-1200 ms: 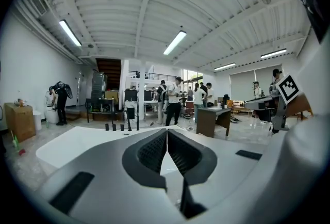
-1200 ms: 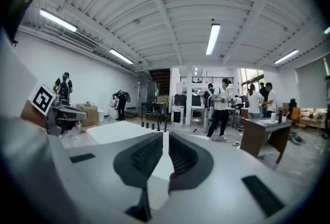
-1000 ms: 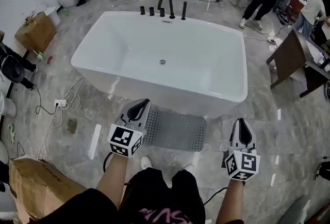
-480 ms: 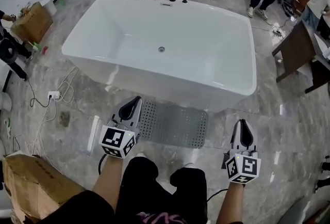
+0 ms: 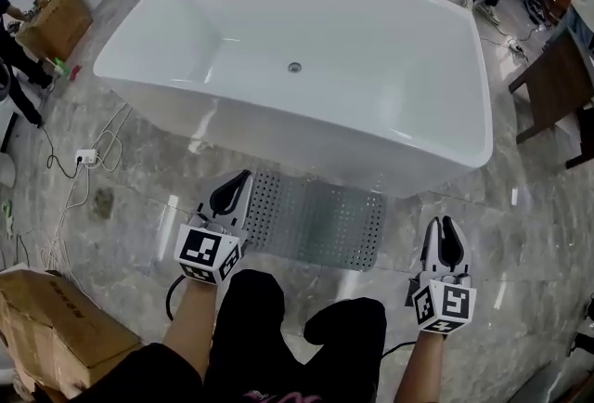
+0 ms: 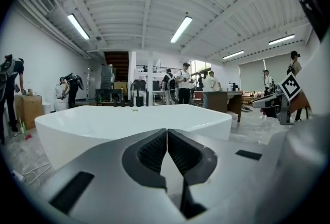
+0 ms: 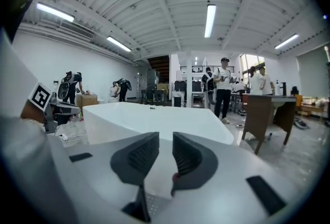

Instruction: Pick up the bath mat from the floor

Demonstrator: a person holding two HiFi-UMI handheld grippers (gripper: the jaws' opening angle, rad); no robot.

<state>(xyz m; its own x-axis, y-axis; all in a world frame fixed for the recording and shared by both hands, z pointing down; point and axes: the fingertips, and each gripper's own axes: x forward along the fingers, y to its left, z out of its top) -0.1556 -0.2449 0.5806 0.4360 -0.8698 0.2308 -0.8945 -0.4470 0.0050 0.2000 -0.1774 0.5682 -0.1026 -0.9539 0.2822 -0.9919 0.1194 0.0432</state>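
Both grippers have sunk toward the floor, and the large white rectangular bathtub ahead of them now looms closer. The grey perforated rubber bath mat lies flat between them, before the tub. The left gripper, by the mat's left end, is closed and empty. The right gripper, off the mat's right end, has just been opening, with nothing in the narrow gap.

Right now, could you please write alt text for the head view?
A grey perforated rubber bath mat lies on the grey marble floor beside a white bathtub. The shut left tongs hover at its left edge; the empty right tongs, just opening, off its right.
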